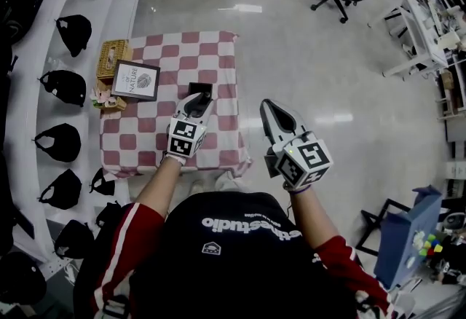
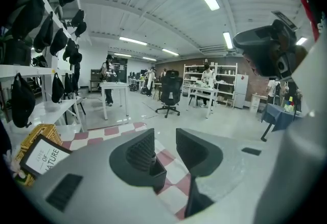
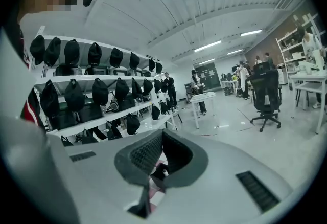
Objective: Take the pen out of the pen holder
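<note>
pen holder (image 1: pixel 199 88): black, on checked tabletop (image 1: pixel 145 143); pen too small to tell. left gripper (image 1: pixel 196 100): jaws apart, empty, just before holder. right gripper (image 1: pixel 266 105): jaws together, right of holder, beyond tabletop edge.

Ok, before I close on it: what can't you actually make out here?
- Pen: cannot be seen. In the head view the left gripper overlaps the small dark pen holder, which is too small to show its contents.
- Left gripper view: only a dark box corner shows behind the left jaw, so its top is hidden.
- Right gripper view: the right gripper, jaws together, blocks nearly all of the table.
</note>
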A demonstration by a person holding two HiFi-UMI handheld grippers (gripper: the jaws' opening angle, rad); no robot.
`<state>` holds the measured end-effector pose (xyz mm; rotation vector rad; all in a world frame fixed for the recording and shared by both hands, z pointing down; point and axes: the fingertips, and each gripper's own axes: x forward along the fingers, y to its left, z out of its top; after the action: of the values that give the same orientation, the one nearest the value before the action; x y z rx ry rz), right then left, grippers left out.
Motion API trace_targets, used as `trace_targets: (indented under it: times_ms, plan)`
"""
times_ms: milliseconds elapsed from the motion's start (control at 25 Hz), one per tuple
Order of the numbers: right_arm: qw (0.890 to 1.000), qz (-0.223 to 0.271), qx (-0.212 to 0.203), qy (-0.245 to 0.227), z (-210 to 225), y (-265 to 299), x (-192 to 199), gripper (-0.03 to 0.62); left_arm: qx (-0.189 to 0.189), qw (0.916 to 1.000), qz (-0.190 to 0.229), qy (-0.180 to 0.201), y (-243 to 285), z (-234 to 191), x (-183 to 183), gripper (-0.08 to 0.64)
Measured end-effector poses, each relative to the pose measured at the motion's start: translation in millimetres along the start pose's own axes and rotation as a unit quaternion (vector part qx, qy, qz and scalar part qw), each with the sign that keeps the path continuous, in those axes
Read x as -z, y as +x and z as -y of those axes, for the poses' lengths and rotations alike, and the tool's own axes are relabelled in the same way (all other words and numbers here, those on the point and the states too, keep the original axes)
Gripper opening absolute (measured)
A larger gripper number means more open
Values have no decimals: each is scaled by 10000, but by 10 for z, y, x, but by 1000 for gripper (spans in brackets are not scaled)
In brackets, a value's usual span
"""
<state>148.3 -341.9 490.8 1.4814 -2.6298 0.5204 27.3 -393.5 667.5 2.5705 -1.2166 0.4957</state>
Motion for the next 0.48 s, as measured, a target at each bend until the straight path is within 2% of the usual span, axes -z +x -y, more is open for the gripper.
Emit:
trace_targets:
  times_ms: [480]
  plan:
    - [9990, -297, -322, -29, 314, 161, 97, 3, -509, 9970, -447, -386, 397, -162, 444, 123]
